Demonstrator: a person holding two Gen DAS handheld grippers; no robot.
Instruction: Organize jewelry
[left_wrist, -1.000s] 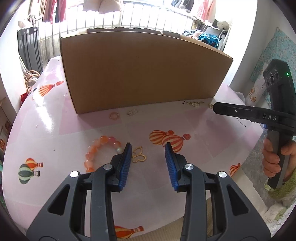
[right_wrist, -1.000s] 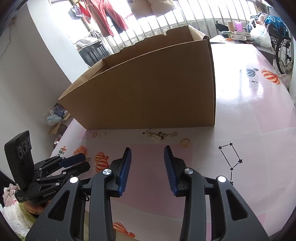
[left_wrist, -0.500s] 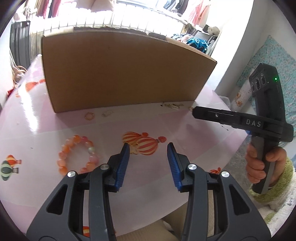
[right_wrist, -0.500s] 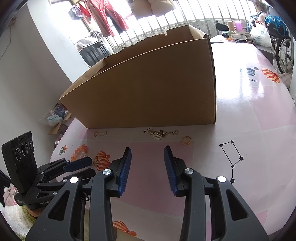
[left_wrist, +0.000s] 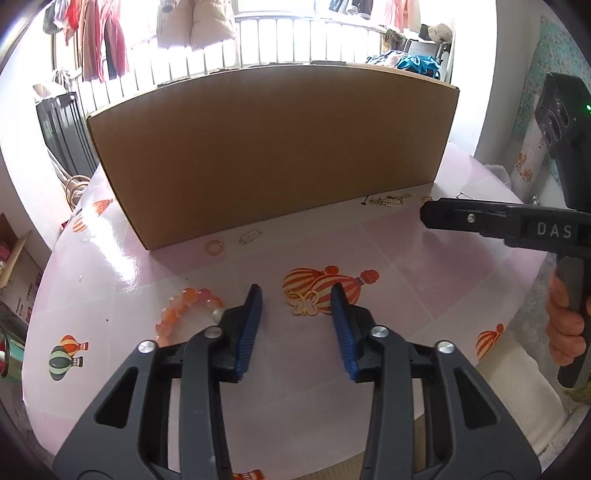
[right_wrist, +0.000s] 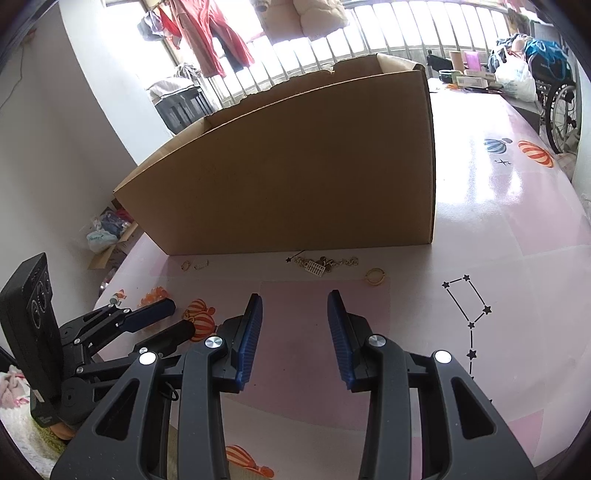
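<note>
A tall cardboard box (left_wrist: 269, 147) stands on the pink table (left_wrist: 424, 266); it also shows in the right wrist view (right_wrist: 295, 173). My left gripper (left_wrist: 295, 325) is open and empty, low over the table, with a gold butterfly charm (left_wrist: 304, 305) just ahead between its fingers and an orange bead bracelet (left_wrist: 184, 306) at its left. A gold ring (left_wrist: 214, 246) and a small charm (left_wrist: 251, 235) lie by the box. My right gripper (right_wrist: 293, 328) is open and empty, short of a chain bracelet (right_wrist: 325, 264) and a gold ring (right_wrist: 375, 276).
The right gripper's side (left_wrist: 498, 221) reaches in from the right in the left wrist view. The left gripper (right_wrist: 147, 325) sits at lower left in the right wrist view. The table's front edge is close below both grippers.
My left gripper has tilted and shifted so the butterfly charm now lies between its fingers and the box looks farther. The right gripper has barely moved.
</note>
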